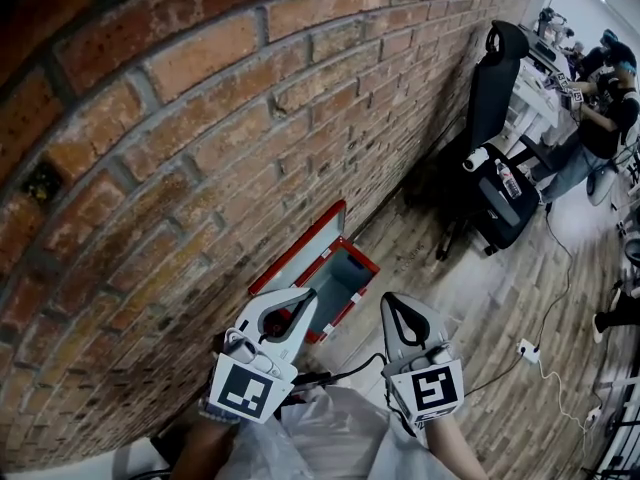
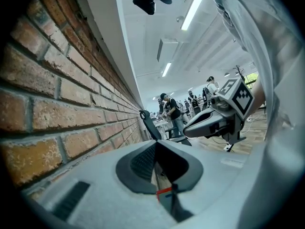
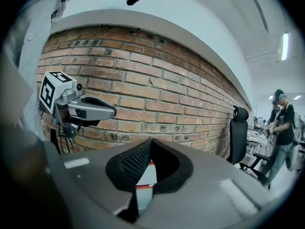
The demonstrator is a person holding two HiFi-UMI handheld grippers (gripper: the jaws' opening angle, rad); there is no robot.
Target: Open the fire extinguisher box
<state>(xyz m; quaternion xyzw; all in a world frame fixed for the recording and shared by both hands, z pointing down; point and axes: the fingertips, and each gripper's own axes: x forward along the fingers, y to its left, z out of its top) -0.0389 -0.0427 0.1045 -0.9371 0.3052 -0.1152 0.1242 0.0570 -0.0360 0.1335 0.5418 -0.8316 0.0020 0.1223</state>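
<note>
Box lid (image 1: 299, 251) stands open against brick wall (image 1: 190, 118)

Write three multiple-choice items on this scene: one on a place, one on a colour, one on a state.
1. Where does the red metal fire extinguisher box stand?
A. On a desk
B. On the wooden plank floor, against the red brick wall
C. On a chair seat

2. What colour is the high-backed office chair?
A. Black
B. White
C. Red

3. How is the box's flat red lid?
A. Shut
B. Swung open, leaning up against the wall
C. Taken off, lying flat on the floor

Answers:
1 B: the head view shows the box on the planks at the foot of the bricks.
2 A: its back and seat are black.
3 B: the lid stands up along the wall and the box's inside shows.
</note>
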